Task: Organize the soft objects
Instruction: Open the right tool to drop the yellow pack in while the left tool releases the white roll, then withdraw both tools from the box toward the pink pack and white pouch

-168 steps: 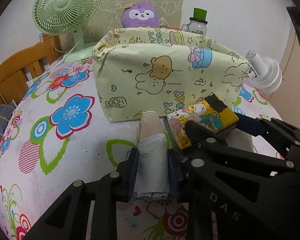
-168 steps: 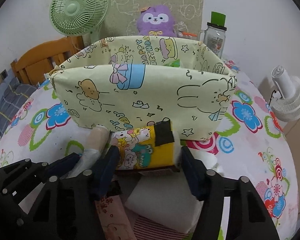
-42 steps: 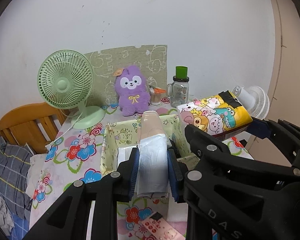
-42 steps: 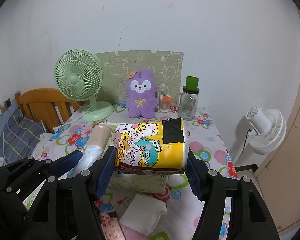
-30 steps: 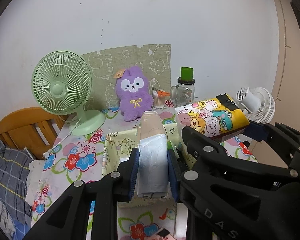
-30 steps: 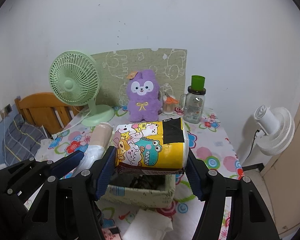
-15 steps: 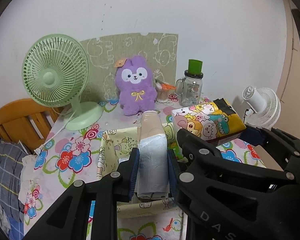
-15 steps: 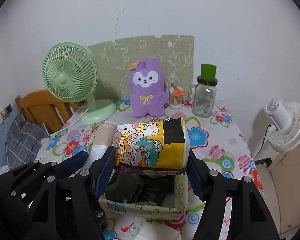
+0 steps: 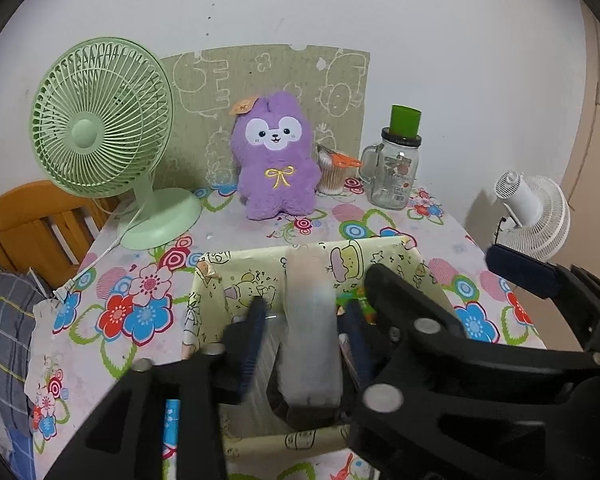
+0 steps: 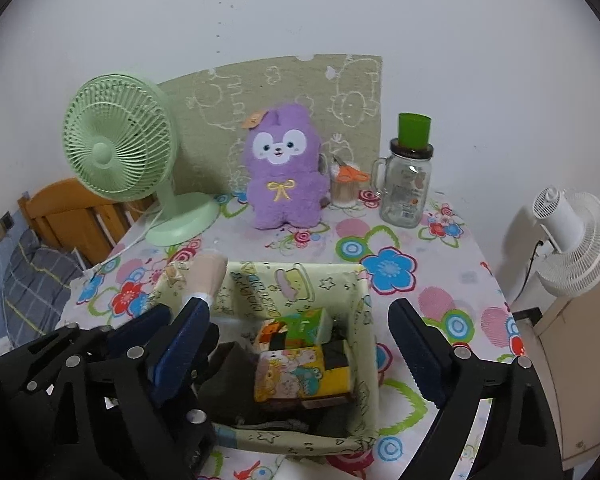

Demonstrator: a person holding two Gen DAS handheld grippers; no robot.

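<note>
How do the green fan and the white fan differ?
The green fan stands on the flowered table, left of the purple plush; the white fan sits off the table's right edge. The green fan faces the camera, while the white fan shows its back. Both have round wire-style grilles.

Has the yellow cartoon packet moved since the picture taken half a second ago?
Yes. The yellow cartoon packet has dropped out of the right gripper, whose jaws have just been opening, and now lies inside the fabric box, lower against its rim.
</note>
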